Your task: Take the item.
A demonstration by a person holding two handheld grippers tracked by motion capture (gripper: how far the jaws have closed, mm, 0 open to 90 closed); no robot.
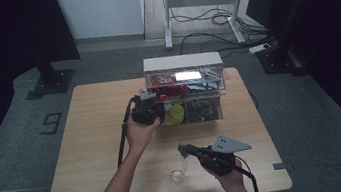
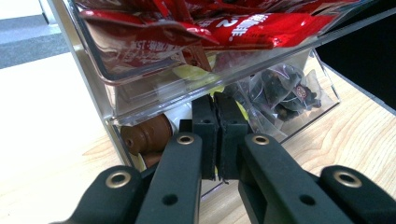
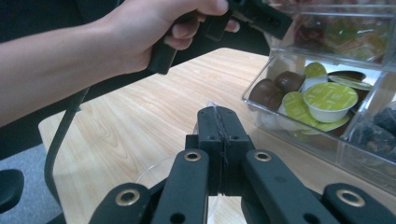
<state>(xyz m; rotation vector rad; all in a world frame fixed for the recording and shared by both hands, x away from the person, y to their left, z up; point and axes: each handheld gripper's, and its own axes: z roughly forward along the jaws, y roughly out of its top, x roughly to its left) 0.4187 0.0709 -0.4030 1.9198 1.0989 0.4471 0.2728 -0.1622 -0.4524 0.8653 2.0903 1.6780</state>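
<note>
Left gripper [image 2: 216, 135] jaws closed on nothing, at the clear drawer box's [image 1: 185, 90] lower drawer [image 3: 299, 135], coffee pods [image 3: 327, 99] inside; right gripper [image 1: 182, 150] jaws closed, empty, glass cup [image 1: 176, 172] at its 6 o'clock on the bench [image 1: 88, 138]

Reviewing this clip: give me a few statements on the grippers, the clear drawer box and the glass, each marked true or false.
1. The left gripper has its jaws closed. True.
2. The clear drawer box lies on its side. False: it stands upright on the table.
3. The lower drawer holds coffee capsules, some with green lids. True.
4. The upper drawer holds blue packets. False: the red packets lie in it.
5. The right gripper is wide open. False: its jaws are closed, near the glass.
</note>
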